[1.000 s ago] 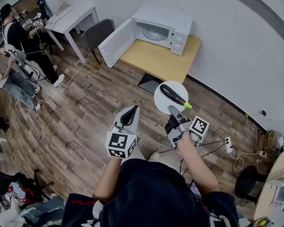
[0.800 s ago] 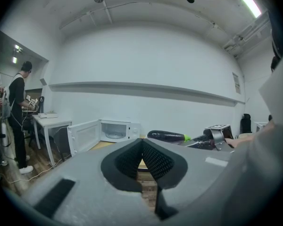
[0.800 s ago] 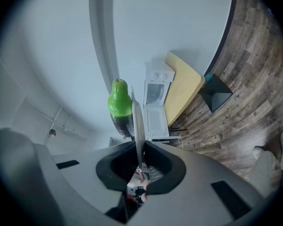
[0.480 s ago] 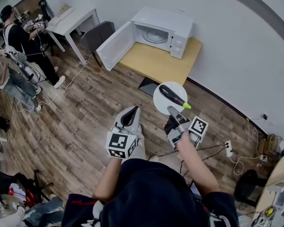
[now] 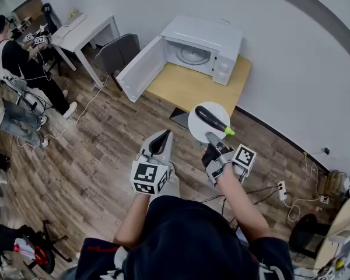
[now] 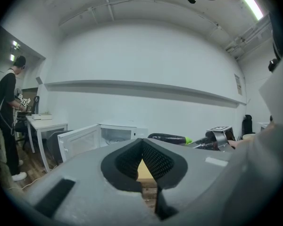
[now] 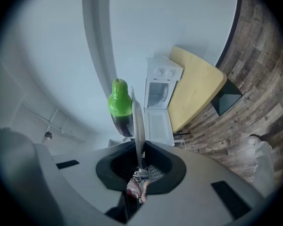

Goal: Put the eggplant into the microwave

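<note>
A dark purple eggplant (image 5: pixel 209 118) with a green stem end lies on a white plate (image 5: pixel 197 130). My right gripper (image 5: pixel 210 138) is shut on the plate's near rim and holds it level above the wooden floor. In the right gripper view the plate (image 7: pixel 137 126) shows edge-on between the jaws, with the eggplant (image 7: pixel 121 111) beside it. My left gripper (image 5: pixel 159 140) is shut and empty, to the left of the plate. Ahead, the white microwave (image 5: pixel 203 42) stands on a light wooden table (image 5: pixel 189 86) with its door (image 5: pixel 140 69) swung open to the left.
A white desk (image 5: pixel 84 27) and a grey chair (image 5: pixel 118 50) stand left of the microwave table. People (image 5: pixel 14 51) work at the far left. Cables and a power strip (image 5: pixel 282 190) lie on the floor to the right, by the wall.
Both grippers and the plate with the eggplant have been carried forward, nearer the table. The microwave and table sit lower and closer in the head view. The grip is unchanged.
</note>
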Demonstrator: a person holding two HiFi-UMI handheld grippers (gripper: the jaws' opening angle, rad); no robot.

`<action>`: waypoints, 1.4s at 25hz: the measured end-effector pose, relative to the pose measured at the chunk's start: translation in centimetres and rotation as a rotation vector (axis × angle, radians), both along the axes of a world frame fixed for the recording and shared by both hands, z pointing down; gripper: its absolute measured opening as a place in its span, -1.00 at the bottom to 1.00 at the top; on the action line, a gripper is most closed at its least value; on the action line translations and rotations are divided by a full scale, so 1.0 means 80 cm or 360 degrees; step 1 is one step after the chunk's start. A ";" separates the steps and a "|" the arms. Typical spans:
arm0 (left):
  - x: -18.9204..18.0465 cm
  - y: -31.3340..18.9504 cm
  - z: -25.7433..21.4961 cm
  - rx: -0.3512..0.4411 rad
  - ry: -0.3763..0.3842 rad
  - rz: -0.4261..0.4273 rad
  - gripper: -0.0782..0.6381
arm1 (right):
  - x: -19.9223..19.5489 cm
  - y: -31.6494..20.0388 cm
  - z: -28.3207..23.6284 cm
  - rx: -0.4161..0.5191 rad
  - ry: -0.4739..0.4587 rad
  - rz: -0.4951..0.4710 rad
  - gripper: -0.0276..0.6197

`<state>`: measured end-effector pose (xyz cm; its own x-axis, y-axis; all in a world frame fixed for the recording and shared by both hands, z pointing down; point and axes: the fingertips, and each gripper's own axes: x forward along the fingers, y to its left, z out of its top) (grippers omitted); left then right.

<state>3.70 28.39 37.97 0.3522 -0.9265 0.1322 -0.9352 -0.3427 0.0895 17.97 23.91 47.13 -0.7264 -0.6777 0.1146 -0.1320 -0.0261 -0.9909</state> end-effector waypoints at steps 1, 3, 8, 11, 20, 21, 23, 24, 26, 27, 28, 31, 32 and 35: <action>-0.005 -0.013 -0.001 -0.0001 -0.0001 0.0007 -0.74 | -0.006 -0.012 -0.001 0.0002 0.0000 0.0003 -0.83; -0.017 -0.039 -0.003 -0.0004 -0.0001 0.0020 -0.74 | -0.018 -0.037 -0.003 0.0003 0.0002 0.0013 -0.82; -0.051 -0.102 -0.015 0.0003 -0.0001 0.0055 -0.74 | -0.048 -0.093 -0.013 -0.0003 0.0001 0.0052 -0.82; -0.070 -0.132 -0.020 0.0005 -0.0005 0.0079 -0.74 | -0.064 -0.120 -0.019 0.0000 0.0010 0.0072 -0.82; -0.119 -0.201 -0.022 0.0002 -0.0002 0.0133 -0.74 | -0.109 -0.183 -0.021 -0.0016 0.0012 0.0136 -0.82; -0.121 -0.207 -0.021 0.0001 0.0000 0.0139 -0.74 | -0.111 -0.188 -0.020 -0.0021 0.0018 0.0142 -0.82; -0.127 -0.217 -0.016 -0.0004 -0.0006 0.0144 -0.74 | -0.115 -0.196 -0.017 -0.0024 0.0026 0.0146 -0.82; -0.131 -0.222 -0.013 -0.0010 -0.0009 0.0143 -0.74 | -0.118 -0.200 -0.016 -0.0024 0.0025 0.0145 -0.82; -0.136 -0.232 -0.006 -0.0028 -0.0011 0.0141 -0.74 | -0.122 -0.208 -0.014 -0.0028 0.0018 0.0146 -0.82; -0.137 -0.237 -0.002 -0.0037 -0.0013 0.0144 -0.74 | -0.124 -0.214 -0.013 -0.0032 0.0015 0.0149 -0.83; -0.138 -0.242 0.001 -0.0047 -0.0018 0.0148 -0.74 | -0.125 -0.219 -0.012 -0.0036 0.0013 0.0152 -0.82; -0.140 -0.258 0.010 -0.0075 -0.0028 0.0151 -0.74 | -0.126 -0.238 -0.007 -0.0046 0.0015 0.0152 -0.83; -0.140 -0.264 0.013 -0.0083 -0.0029 0.0151 -0.74 | -0.126 -0.245 -0.005 -0.0052 0.0012 0.0153 -0.82; -0.135 -0.285 0.018 -0.0094 -0.0040 0.0153 -0.74 | -0.124 -0.265 0.001 -0.0065 0.0003 0.0152 -0.82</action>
